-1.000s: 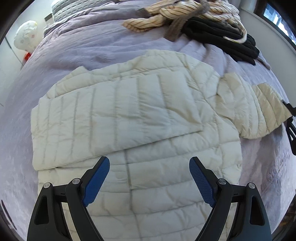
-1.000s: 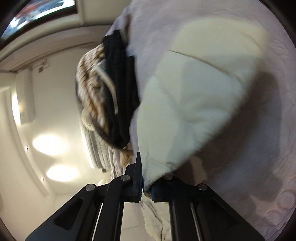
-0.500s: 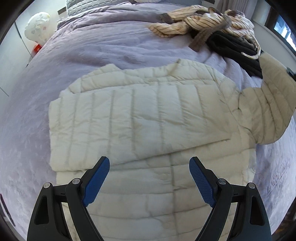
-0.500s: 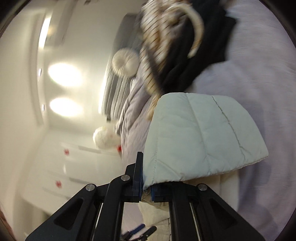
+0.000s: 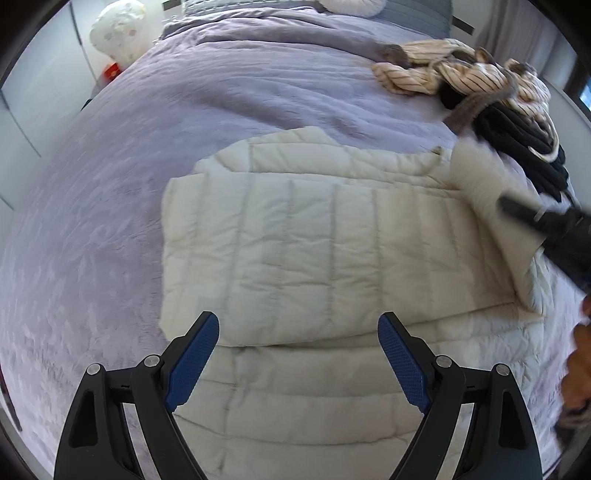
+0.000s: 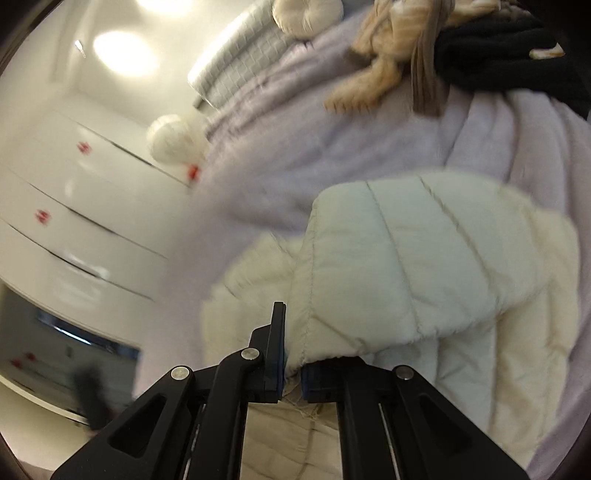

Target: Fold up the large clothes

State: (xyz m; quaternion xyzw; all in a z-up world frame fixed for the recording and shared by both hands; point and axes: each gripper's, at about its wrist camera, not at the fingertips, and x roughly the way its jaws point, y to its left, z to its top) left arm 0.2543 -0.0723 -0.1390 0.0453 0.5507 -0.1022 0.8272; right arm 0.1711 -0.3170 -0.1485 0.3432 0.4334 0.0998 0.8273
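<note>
A cream quilted puffer jacket (image 5: 314, 251) lies on the purple bedspread (image 5: 221, 110), one side folded across its body. My left gripper (image 5: 299, 336) hovers open above the jacket's lower part, nothing between its blue pads. My right gripper (image 6: 291, 373) is shut on the jacket's sleeve (image 6: 406, 273), which is lifted and drapes over the jacket body. In the left wrist view the right gripper (image 5: 513, 208) appears blurred at the right, carrying the sleeve (image 5: 480, 184) over the jacket.
A striped beige garment (image 5: 454, 74) and a black garment (image 5: 524, 136) are heaped at the far right of the bed. A round white cushion (image 6: 306, 13) and grey quilted headboard sit at the far end. White drawers (image 6: 74, 206) stand left of the bed.
My right gripper swung the sleeve up off the bed and inward over the jacket body while rolling. My left gripper slid sideways over the jacket, still open.
</note>
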